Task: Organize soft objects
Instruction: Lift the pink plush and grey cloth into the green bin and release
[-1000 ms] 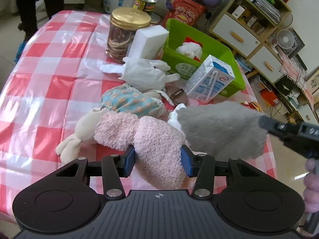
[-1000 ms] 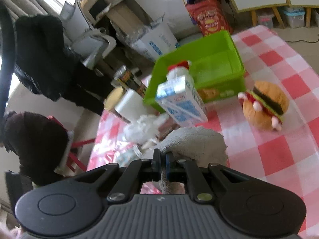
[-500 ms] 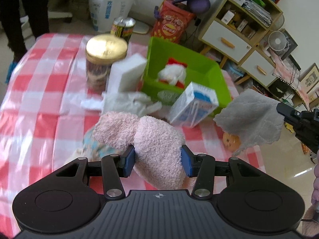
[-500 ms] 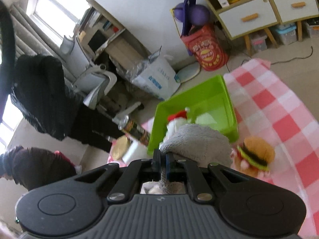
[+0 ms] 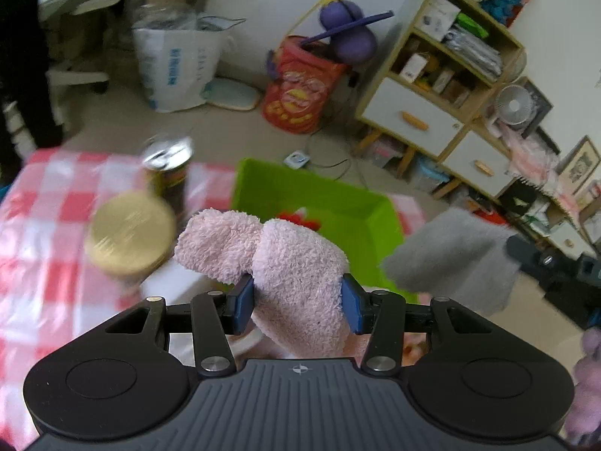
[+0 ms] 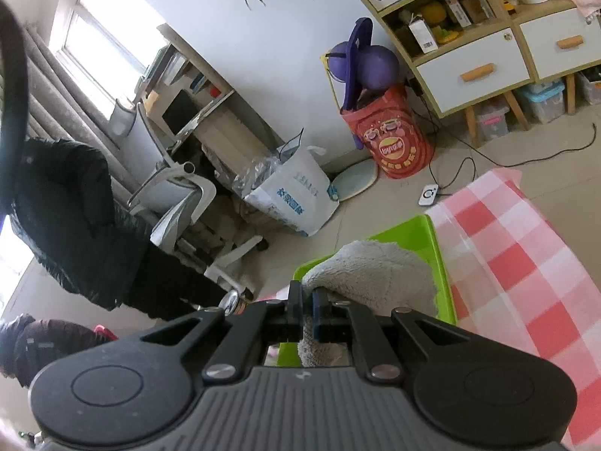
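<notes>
Carrying step, both loads lifted above the tabletop [image 5: 41,225]. Left claw [image 5: 296,302]: blue pads clenched on the pink plush [image 5: 296,263], which bulges up and forward between them. Right claw [image 6: 307,314]: jaws pinched tight on a fold of the grey fleece cloth [image 6: 370,274], the rest draped ahead of it. Just beyond each claw lies the green bin [image 5: 338,206], a red-and-white soft toy [image 5: 300,220] already inside. Judged next move: bring each claw over the bin's opening, lower it, then release.
</notes>
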`<move>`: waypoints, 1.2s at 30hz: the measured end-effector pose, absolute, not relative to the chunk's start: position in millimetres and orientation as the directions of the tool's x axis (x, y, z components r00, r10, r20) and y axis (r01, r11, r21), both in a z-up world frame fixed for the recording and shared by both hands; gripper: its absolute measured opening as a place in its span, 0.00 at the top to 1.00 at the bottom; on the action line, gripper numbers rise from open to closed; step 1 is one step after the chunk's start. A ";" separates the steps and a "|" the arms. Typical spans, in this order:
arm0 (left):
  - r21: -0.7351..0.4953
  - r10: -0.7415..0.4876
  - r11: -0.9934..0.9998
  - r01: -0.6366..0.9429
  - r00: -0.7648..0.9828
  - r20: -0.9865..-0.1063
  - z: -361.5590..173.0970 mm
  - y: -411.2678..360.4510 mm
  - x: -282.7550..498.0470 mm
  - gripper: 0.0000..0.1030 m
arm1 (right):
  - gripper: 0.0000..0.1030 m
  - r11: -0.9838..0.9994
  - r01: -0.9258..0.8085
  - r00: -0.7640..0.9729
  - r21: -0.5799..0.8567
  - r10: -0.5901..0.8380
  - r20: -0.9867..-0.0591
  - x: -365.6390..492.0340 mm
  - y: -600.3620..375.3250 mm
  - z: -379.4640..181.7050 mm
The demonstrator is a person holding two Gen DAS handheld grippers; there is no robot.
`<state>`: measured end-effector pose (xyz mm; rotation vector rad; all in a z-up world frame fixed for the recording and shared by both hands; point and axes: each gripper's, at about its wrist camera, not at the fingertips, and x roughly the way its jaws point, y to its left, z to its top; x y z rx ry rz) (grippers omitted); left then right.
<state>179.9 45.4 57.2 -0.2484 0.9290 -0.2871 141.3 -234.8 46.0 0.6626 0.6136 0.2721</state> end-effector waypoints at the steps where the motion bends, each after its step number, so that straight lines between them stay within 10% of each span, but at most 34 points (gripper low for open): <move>1: -0.343 -0.368 0.927 0.154 0.562 -0.741 55.3 39.5 188.1 0.53 | 1.00 0.763 -0.043 0.794 0.645 0.418 -0.441 146.8 -235.1 43.8; 11: -0.363 -0.465 0.882 0.300 0.427 -0.775 -4.3 -25.9 261.5 0.53 | 1.00 0.769 0.011 0.796 0.639 0.381 -0.471 203.9 -242.2 3.5; 27: -0.185 -0.277 0.951 0.247 0.417 -0.866 -47.6 -41.1 301.1 0.52 | 1.00 0.806 0.022 0.729 0.592 0.392 -0.561 253.4 -229.9 -35.6; 36: -0.285 -0.383 0.918 0.276 0.429 -0.818 -35.0 -35.3 293.9 0.33 | 0.98 0.800 0.058 0.719 0.597 0.381 -0.581 247.6 -237.9 -32.3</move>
